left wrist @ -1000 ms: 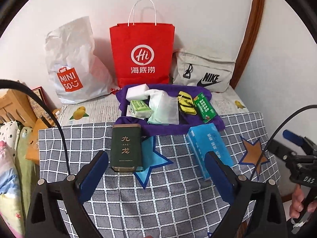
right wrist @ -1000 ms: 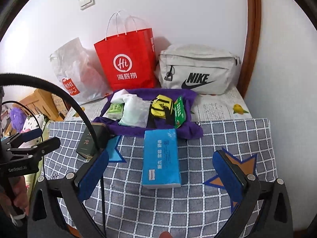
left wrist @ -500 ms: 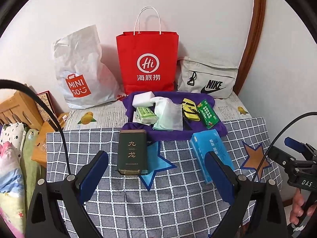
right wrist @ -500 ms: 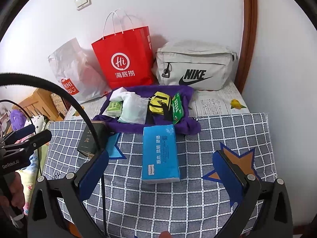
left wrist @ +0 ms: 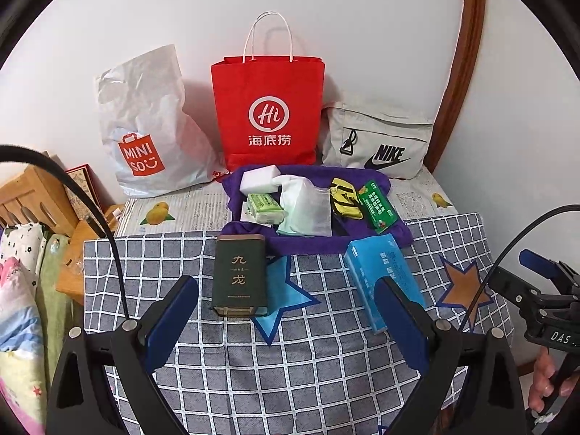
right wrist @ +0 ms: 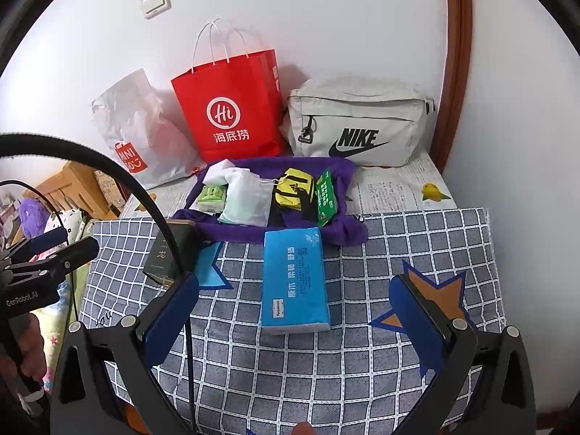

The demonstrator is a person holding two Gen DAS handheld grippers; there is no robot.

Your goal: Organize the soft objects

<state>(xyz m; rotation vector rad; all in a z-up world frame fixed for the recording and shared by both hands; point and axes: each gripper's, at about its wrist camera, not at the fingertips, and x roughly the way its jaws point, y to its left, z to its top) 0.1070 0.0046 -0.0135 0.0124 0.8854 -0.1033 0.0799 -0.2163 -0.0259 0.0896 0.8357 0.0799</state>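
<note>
Two handheld grippers are held back from a table spread with a grey checked cloth point(right wrist: 362, 380), and nothing has yet been picked up. The left gripper point(left wrist: 286, 311) is seen with its blue-padded fingers spread wide and empty; the right gripper point(right wrist: 293, 311) is likewise spread wide and grips nothing.

The blue tissue pack point(right wrist: 294, 279) lies flat on the cloth, lengthwise toward the camera, framed between the right gripper's fingers but not touched by them. Its far end lies just beside the purple cloth tray point(right wrist: 348, 233), in which a green tissue packet point(right wrist: 212, 195), a clear plastic pouch point(right wrist: 246, 199), a yellow pouch point(right wrist: 291, 190) and a green packet point(right wrist: 326, 197) are already gathered. A dark green tea tin point(left wrist: 240, 275), hard rather than soft, stands apart on the left. A red paper bag point(right wrist: 232, 108), a white Miniso bag point(left wrist: 145, 134) and a grey Nike bag point(right wrist: 359, 127) are lined up against the wall.

The tissue pack is judged the likely next item. It would best be approached from above, the pads point(right wrist: 170, 319) closed across its narrow width near the middle, and squeezed only lightly, since the soft pack is expected to buckle and slip if pinched at one end. The tin is best left untouched.
</note>
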